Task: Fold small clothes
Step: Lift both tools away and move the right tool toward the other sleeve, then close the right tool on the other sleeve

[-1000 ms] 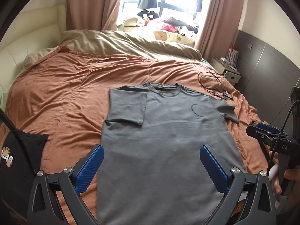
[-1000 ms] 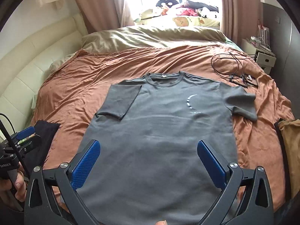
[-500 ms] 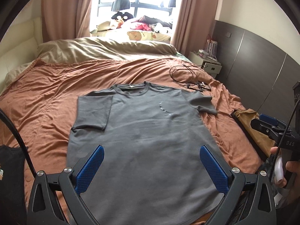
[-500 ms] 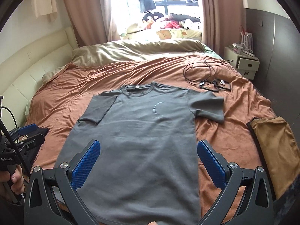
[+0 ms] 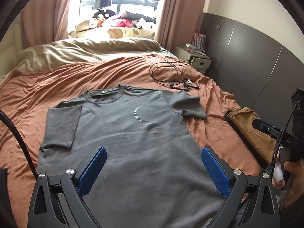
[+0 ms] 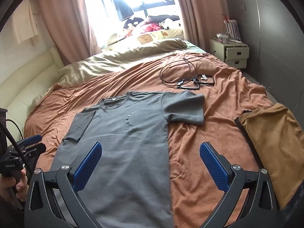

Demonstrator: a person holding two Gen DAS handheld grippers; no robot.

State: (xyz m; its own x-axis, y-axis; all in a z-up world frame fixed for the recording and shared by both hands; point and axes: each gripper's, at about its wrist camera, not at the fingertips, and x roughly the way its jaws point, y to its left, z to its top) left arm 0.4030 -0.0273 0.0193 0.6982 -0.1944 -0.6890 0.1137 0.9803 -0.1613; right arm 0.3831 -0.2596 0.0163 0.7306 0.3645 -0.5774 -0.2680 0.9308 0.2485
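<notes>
shirt [image 5: 133, 142]: gray, flat on the bed [image 5: 47, 87], neck far | my left claw [image 5: 153, 171]: wide open, empty, above it | my right claw [image 6: 150, 163]: wide open, empty, over its right edge

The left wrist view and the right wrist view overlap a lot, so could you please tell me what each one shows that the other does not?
Only the left wrist view shows the right hand-held gripper from outside, at its right edge. Only the right wrist view shows the left hand-held gripper from outside and the cream padded headboard. Both show the grey T-shirt flat on the orange blanket, one sleeve folded in, the black cable, the tan garment and the nightstand.
</notes>
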